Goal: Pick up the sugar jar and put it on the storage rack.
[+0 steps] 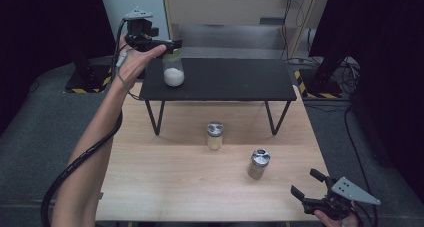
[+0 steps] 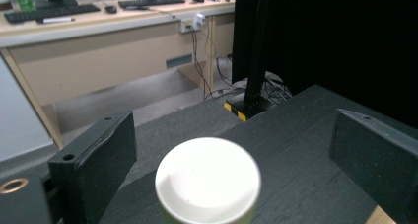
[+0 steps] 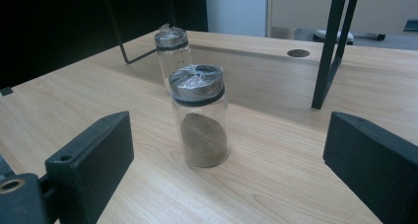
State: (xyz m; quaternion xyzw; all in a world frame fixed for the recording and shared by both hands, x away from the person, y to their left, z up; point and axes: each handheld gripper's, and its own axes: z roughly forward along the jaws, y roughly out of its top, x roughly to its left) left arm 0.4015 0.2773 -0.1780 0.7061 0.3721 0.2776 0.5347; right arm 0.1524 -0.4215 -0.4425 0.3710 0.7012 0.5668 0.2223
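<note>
On the black raised shelf (image 1: 225, 82), near its left end, stands the jar with white powder (image 1: 173, 69), upright, and the left gripper (image 1: 172, 43) is just above its white lid (image 2: 207, 179) with the jaws spread wide on either side, not pressing it. No earlier picture is needed to judge the danger: the jaws stand close to the lid, so if the hand goes sideways before it goes up, one jaw may catch the lid and tip the jar, and it stands near the shelf's edge. A fall from there would land it on the wooden table (image 1: 165, 182) below. The right gripper (image 1: 307, 186) waits low at the near right corner of the table, jaws also spread and holding nothing, and it looks toward the nearer brown-powder jar (image 3: 199, 118), with a second silver-capped jar (image 3: 171, 49) behind it. These two stand close in line, so I think a reach that goes too deep could knock the far one.
</note>
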